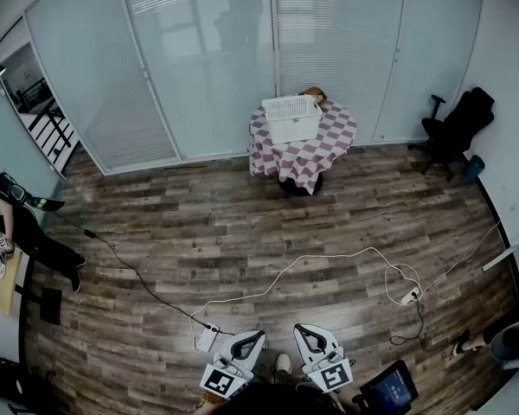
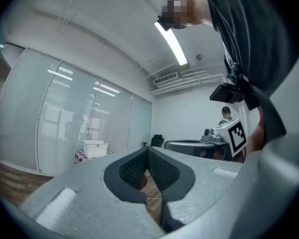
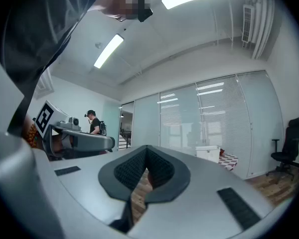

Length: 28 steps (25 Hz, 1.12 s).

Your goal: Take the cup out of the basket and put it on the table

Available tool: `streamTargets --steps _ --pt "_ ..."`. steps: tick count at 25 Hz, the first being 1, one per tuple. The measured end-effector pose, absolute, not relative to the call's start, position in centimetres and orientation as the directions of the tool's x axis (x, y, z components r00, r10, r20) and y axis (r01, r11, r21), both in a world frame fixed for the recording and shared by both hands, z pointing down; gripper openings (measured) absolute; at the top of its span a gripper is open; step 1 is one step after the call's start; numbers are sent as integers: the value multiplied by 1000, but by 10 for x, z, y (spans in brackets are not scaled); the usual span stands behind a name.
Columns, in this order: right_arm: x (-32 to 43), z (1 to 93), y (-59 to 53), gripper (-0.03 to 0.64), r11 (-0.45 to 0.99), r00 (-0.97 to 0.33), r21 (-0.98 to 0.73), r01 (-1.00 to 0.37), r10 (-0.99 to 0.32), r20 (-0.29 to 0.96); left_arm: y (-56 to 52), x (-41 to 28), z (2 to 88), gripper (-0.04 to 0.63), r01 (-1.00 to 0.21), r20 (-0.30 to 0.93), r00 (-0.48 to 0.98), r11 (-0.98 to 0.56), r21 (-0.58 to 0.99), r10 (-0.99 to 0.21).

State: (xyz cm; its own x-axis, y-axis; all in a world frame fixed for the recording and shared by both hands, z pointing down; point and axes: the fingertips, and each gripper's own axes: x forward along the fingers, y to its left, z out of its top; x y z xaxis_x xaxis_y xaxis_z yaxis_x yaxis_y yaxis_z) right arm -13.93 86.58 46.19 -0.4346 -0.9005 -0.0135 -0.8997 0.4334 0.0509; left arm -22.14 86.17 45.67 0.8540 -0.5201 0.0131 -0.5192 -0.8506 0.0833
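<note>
**Near.** The left tool (image 1: 249, 344) and the right tool (image 1: 310, 340) are held side by side, low in front of the person. Both are grey two-jaw grippers bearing square-marker cubes. In the left gripper view the left tool's dark ribbed pads (image 2: 134, 171) meet at their tips, with only floor showing behind them. The right tool's pads (image 3: 162, 169) are likewise pressed together. Both tools are closed and neither holds anything.

**Middle.** A broad stretch of grey-brown wood-plank floor (image 1: 242, 232) separates the tools from the work. A white cable (image 1: 311, 262) crosses it.

**Far.** A round table draped in a red-and-white checked cloth (image 1: 304, 156) stands before the frosted glass partition. On it sits a white rectangular slatted plastic basket (image 1: 291, 118). The basket is toward the table's far edge and left of centre, which leaves the near edge and the right part of the cloth bare. An orange-brown object (image 1: 312, 94), too small to identify, lies just behind the basket's right corner. The cup cannot be seen in any view. It is presumably inside the basket, hidden by its walls.

**Governing relation.** The basket lies well apart from both tools and almost straight ahead of them. Its long axis runs across the person's line of approach. It appears left of the left tool's jaws (image 2: 95, 148) and right of the right tool's jaws (image 3: 208, 152), so it falls between the two lines of aim. Neither hand looks clearly nearer. The distance has to be walked before either tool can open over the basket.
</note>
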Motion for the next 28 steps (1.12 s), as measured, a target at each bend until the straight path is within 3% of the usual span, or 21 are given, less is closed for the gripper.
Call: streamTargets --steps 13,28 --pt "-153 434 763 11 387 -390 45 -921 -919 -62 750 -226 436 3 -425 -51 903 -904 54 -428" --pt "-180 448 707 11 395 -396 30 -918 -918 -31 676 -246 442 3 -400 -29 916 -916 30 -401"
